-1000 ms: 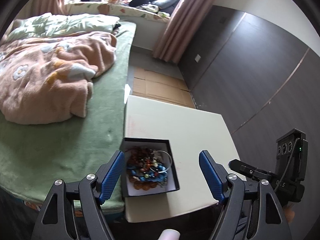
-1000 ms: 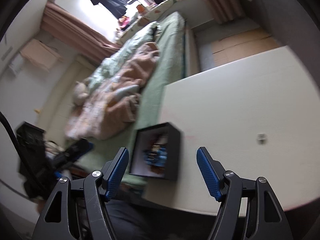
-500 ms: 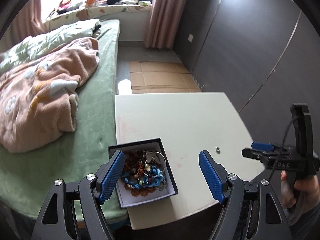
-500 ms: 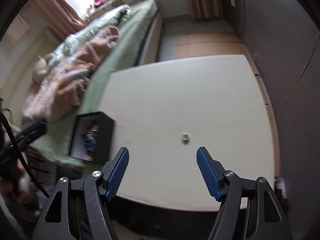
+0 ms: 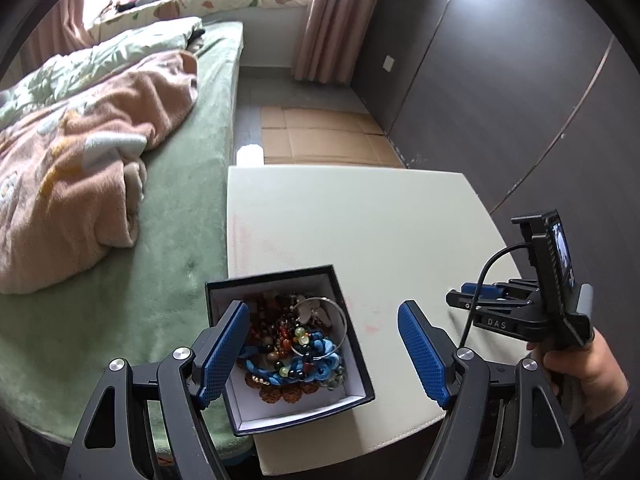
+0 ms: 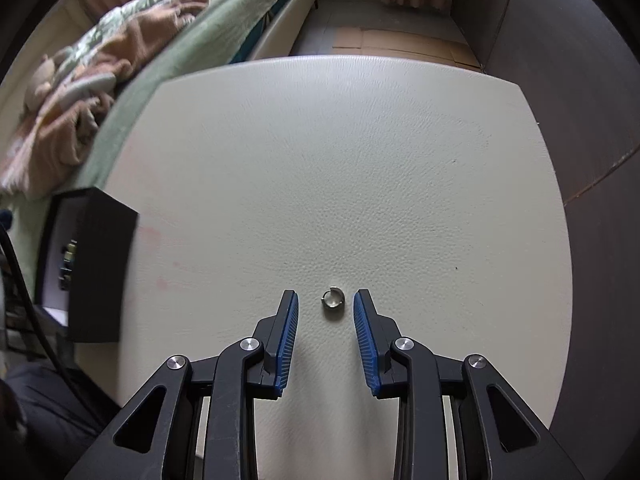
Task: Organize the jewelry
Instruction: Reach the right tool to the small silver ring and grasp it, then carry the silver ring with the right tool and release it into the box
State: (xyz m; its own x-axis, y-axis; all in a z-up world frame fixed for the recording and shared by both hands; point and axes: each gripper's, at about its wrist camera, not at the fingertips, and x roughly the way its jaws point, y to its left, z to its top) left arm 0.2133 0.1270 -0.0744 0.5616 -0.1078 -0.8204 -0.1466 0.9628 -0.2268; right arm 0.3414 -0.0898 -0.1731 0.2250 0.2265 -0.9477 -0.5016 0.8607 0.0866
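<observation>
Cream, leather-grained bench (image 6: pixel 360 140) fills the right wrist view, standing beside a bed (image 5: pixel 176 216) covered in a green sheet with a rumpled pink blanket (image 5: pixel 80 152) on top. On the bench lies a small silver ring (image 6: pixel 332 303) with a gap in its band, lying flat between the blue-padded tips of the right gripper (image 6: pixel 325 306). Its jaws are apart, one on either side of the ring, near it but not touching it. At the bench's left near corner sits a black jewelry box (image 5: pixel 288 280) with a white lining, open at the top and heaped with beaded bracelets (image 5: pixel 288 344) in red, brown, green and blue, a blue braided cord and a thin silver bangle (image 5: pixel 320 328). In the left wrist view the left gripper (image 5: pixel 320 344) hovers above this box with its jaws wide apart, holding nothing; the left pad appears over the box's left wall, the right pad over bare bench. To the right in that view a hand (image 5: pixel 580 364) holds the right gripper's handle low over the bench. Flattened cardboard (image 5: pixel 320 136) lies on the floor beyond the bench, next to a dark panelled wall (image 5: pixel 500 80).
</observation>
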